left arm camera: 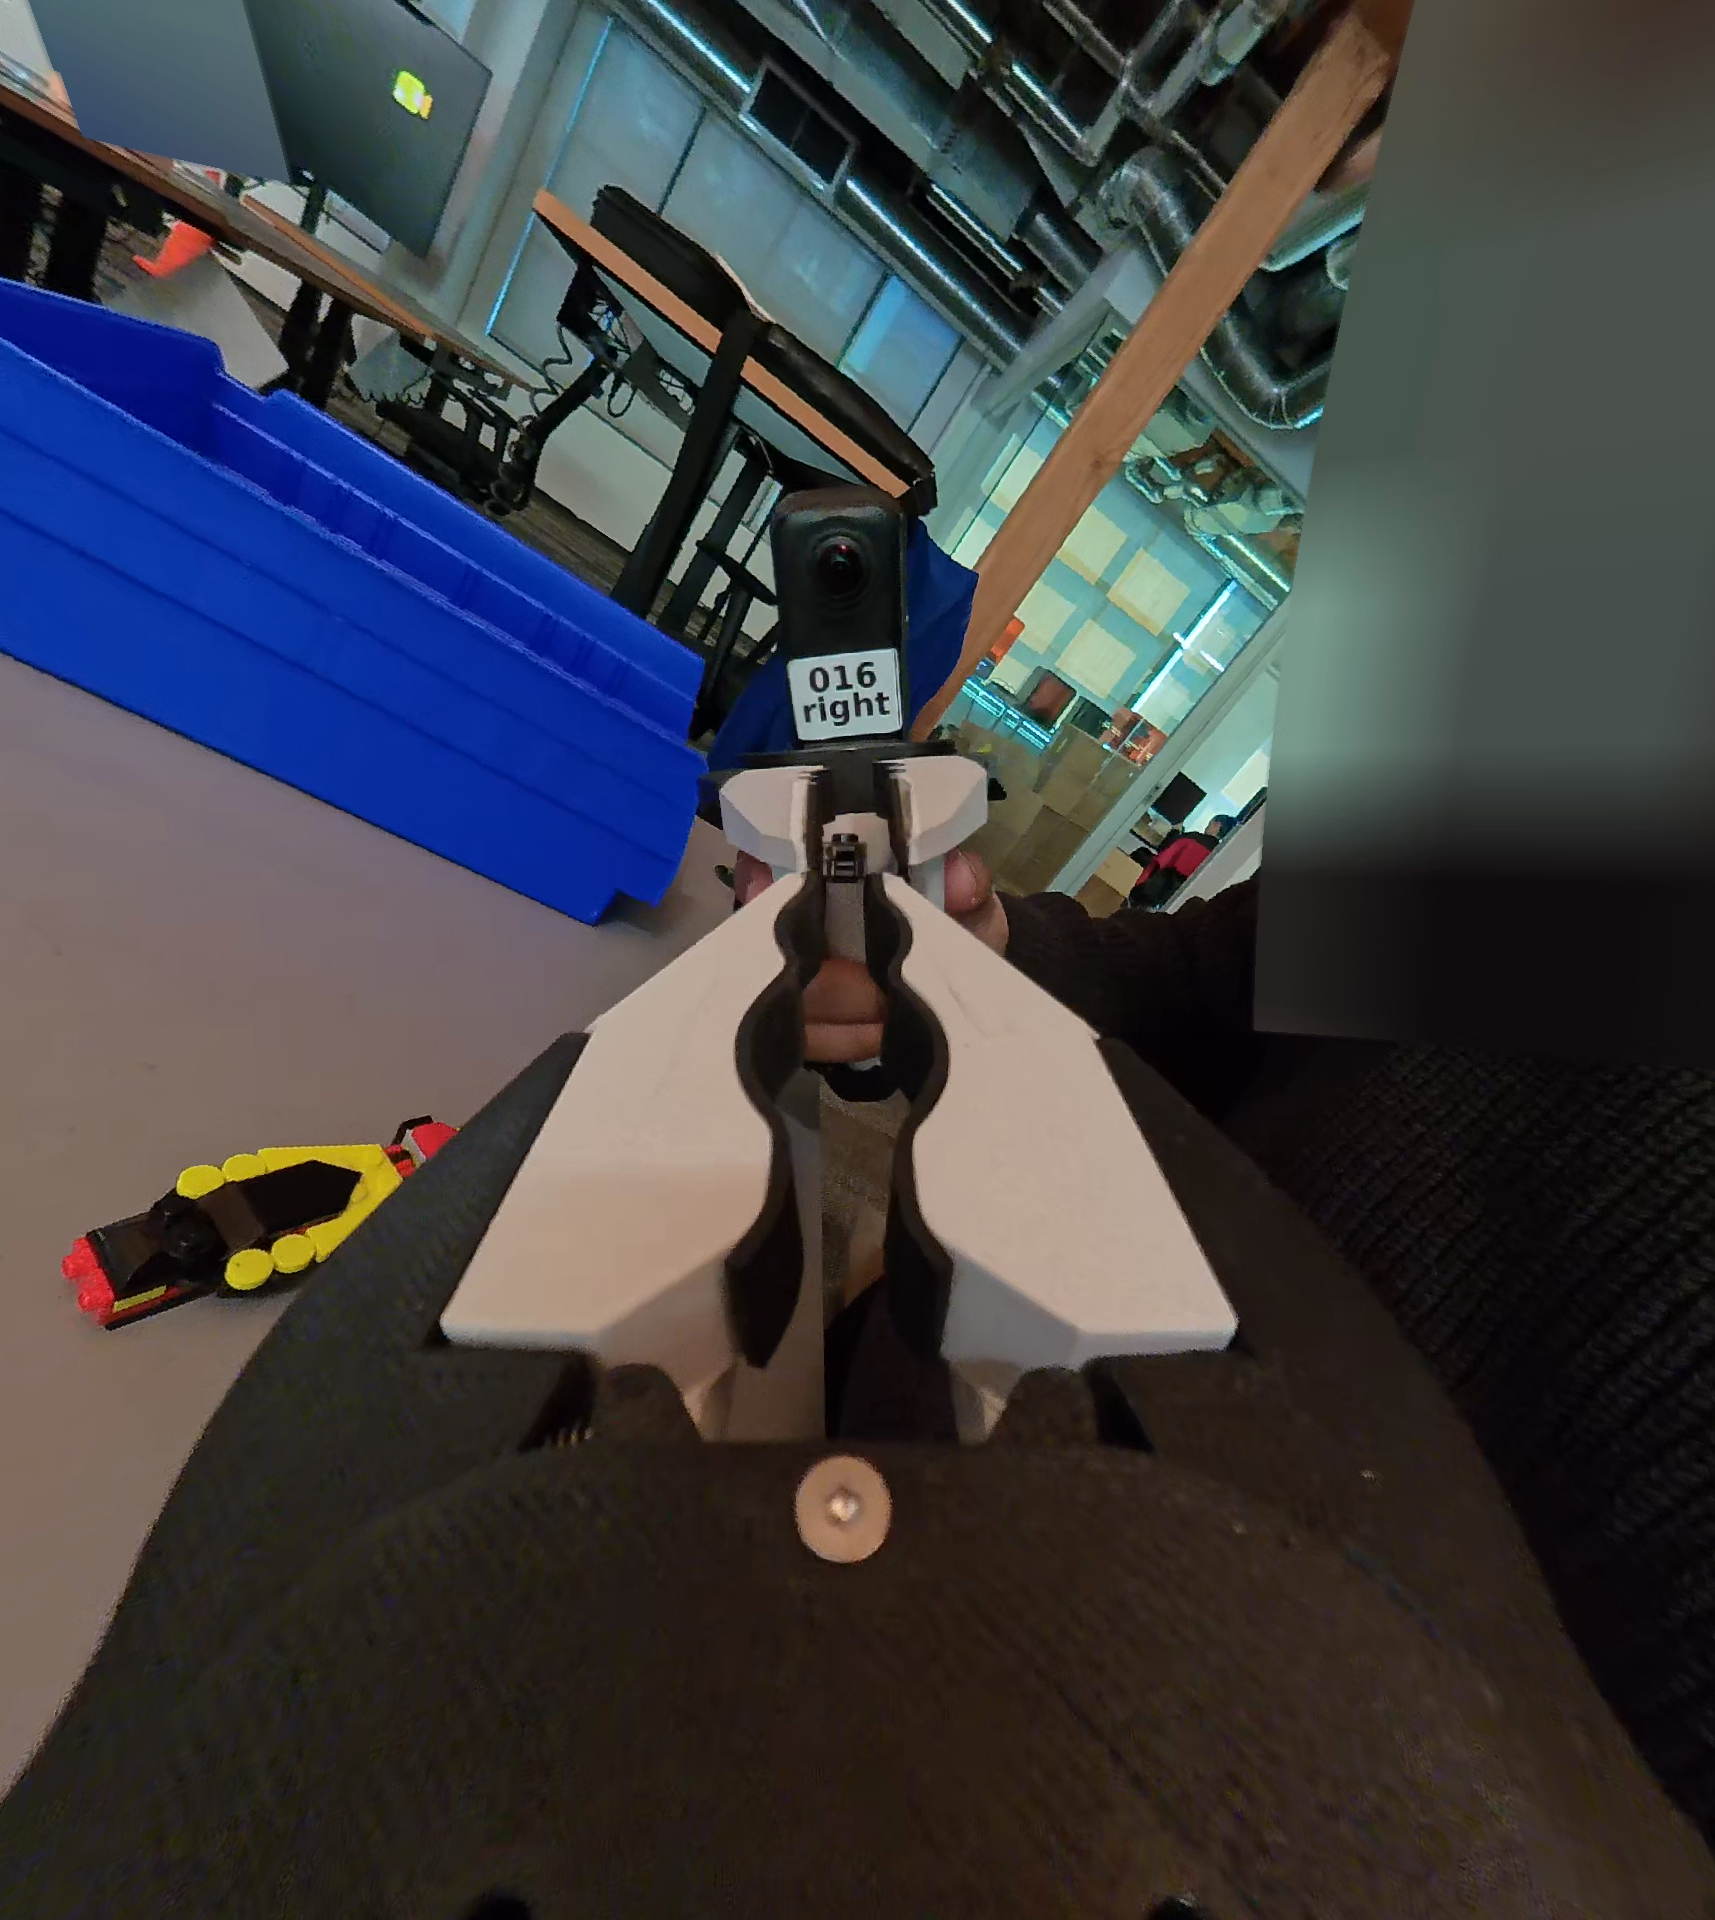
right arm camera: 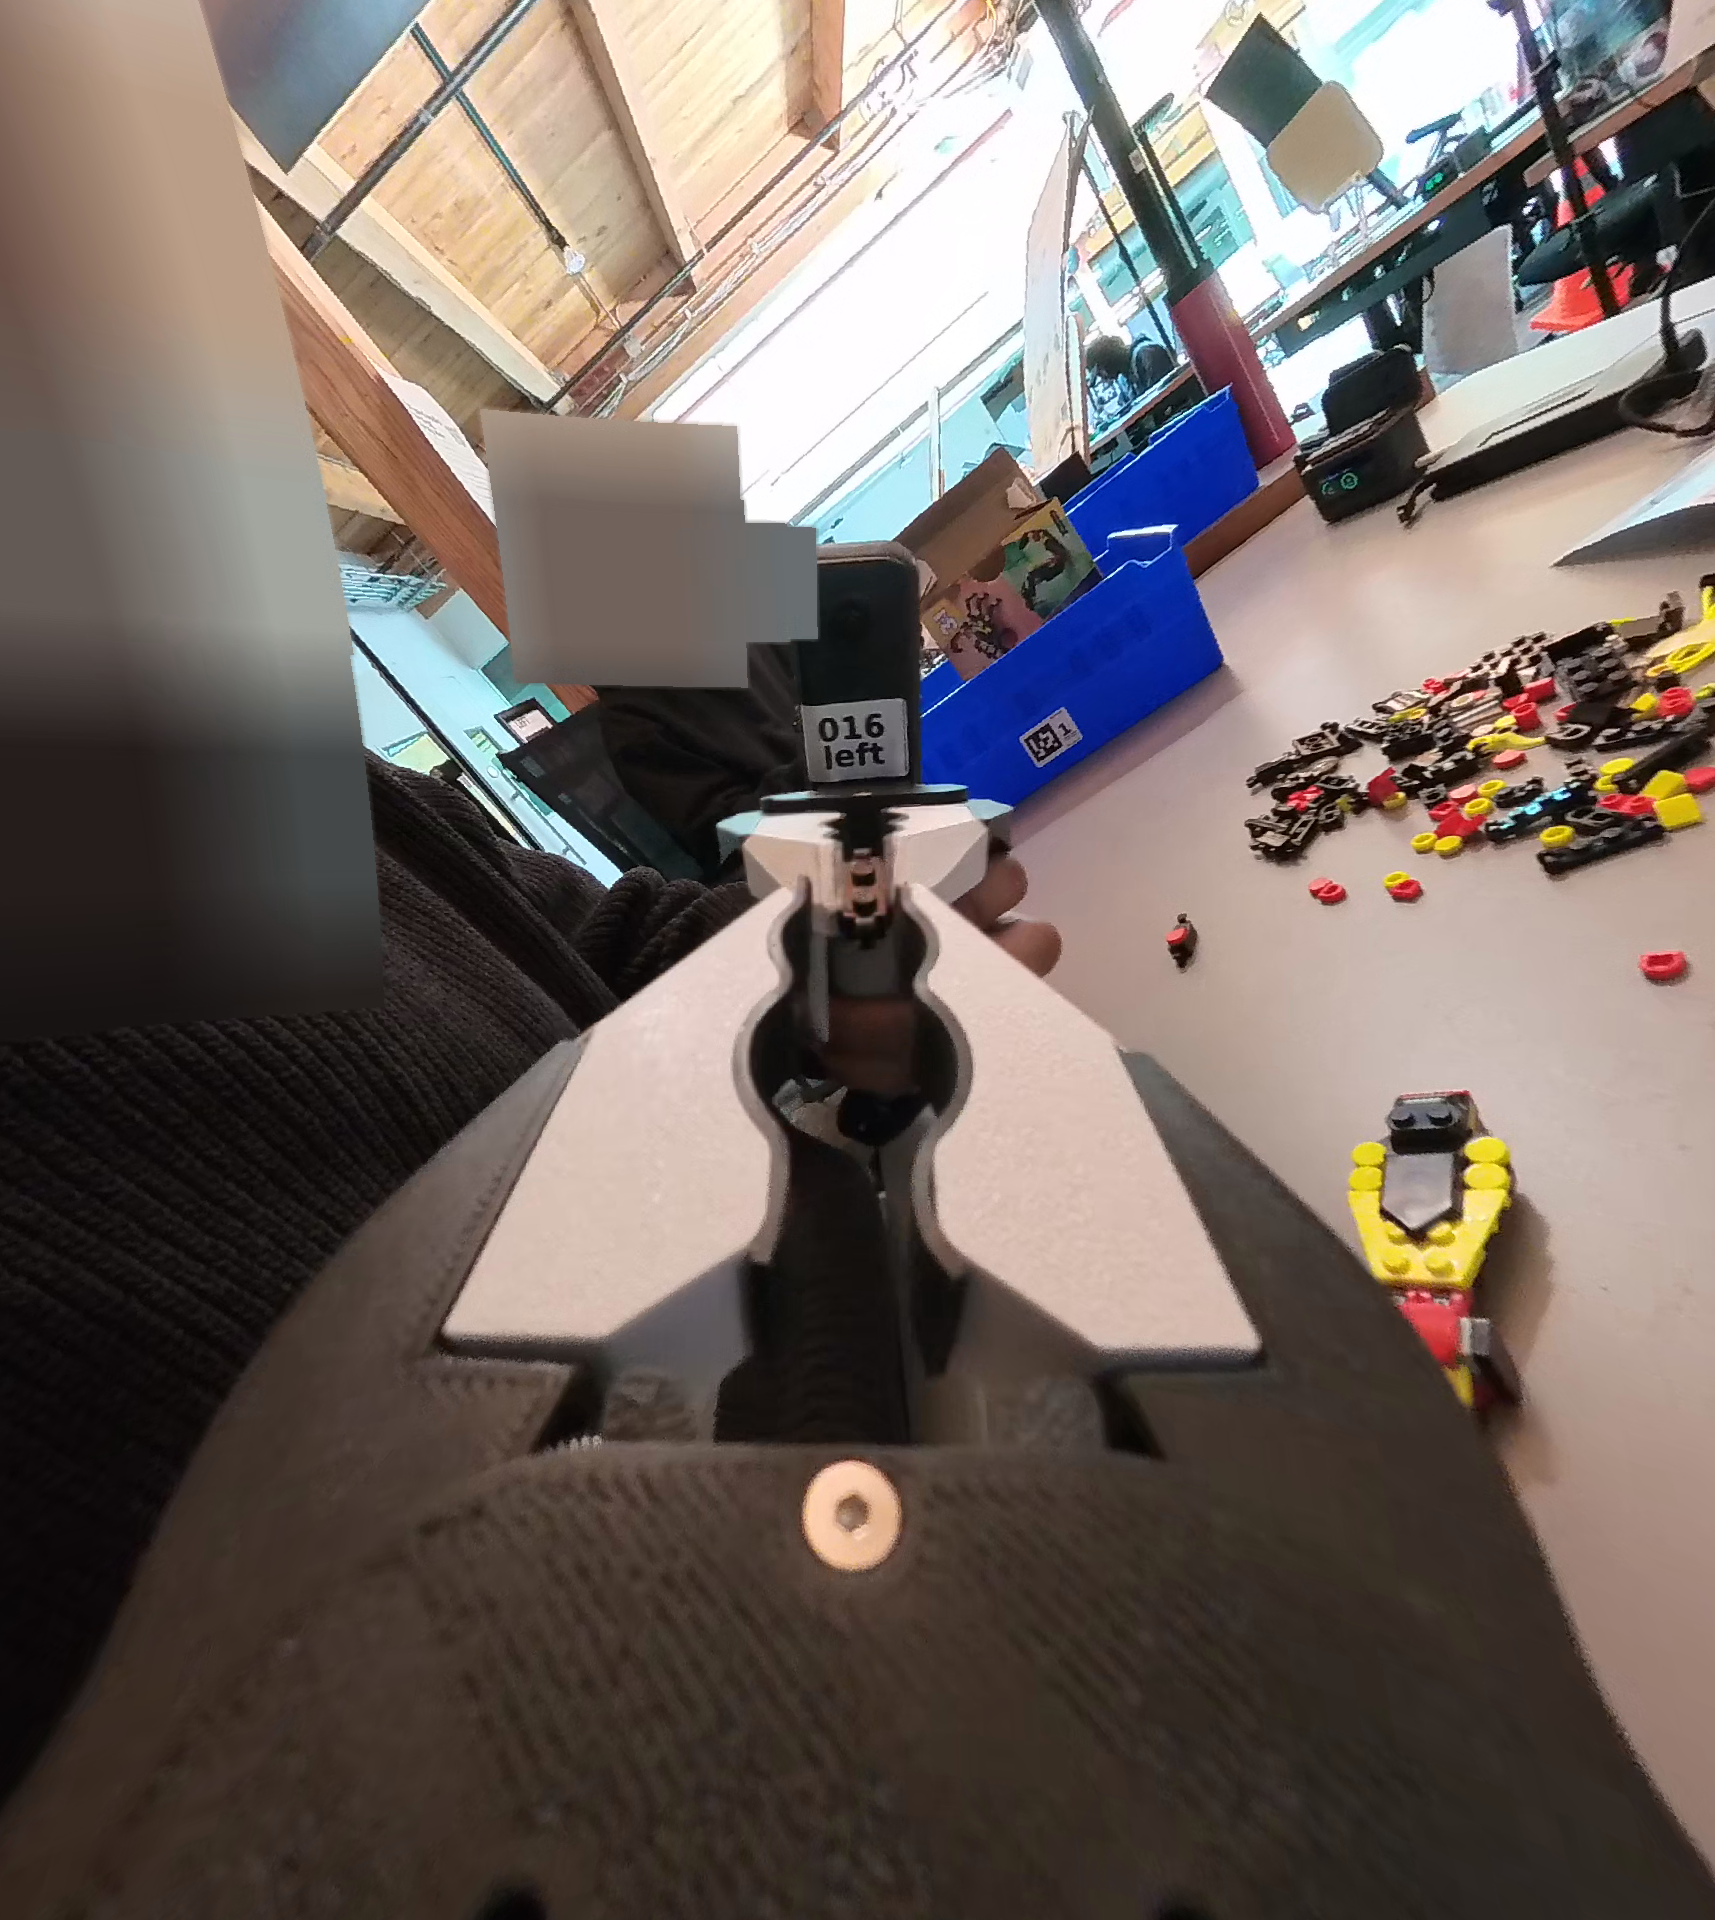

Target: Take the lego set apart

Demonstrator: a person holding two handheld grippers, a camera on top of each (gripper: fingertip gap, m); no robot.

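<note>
My left gripper (left arm camera: 842, 902) and right gripper (right arm camera: 859, 914) meet tip to tip above the table, facing each other. Both look shut on a small grey-and-black lego piece (right arm camera: 863, 881), which also shows in the left wrist view (left arm camera: 840, 860); most of it is hidden by the fingertips. The rest of the lego set, a yellow, black and red pointed model (left arm camera: 250, 1226), lies flat on the grey table left of my left gripper. In the right wrist view it (right arm camera: 1429, 1226) lies to the right of my right gripper, untouched.
A pile of loose black, red and yellow lego pieces (right arm camera: 1518, 748) lies on the table, with stray red pieces (right arm camera: 1663, 964) nearer. A blue bin (left arm camera: 261, 603) stands at the back of the table (right arm camera: 1248, 1039). The person's dark knit sleeve (right arm camera: 157, 1195) is close by. Left and right tips are no more than a few centimetres apart.
</note>
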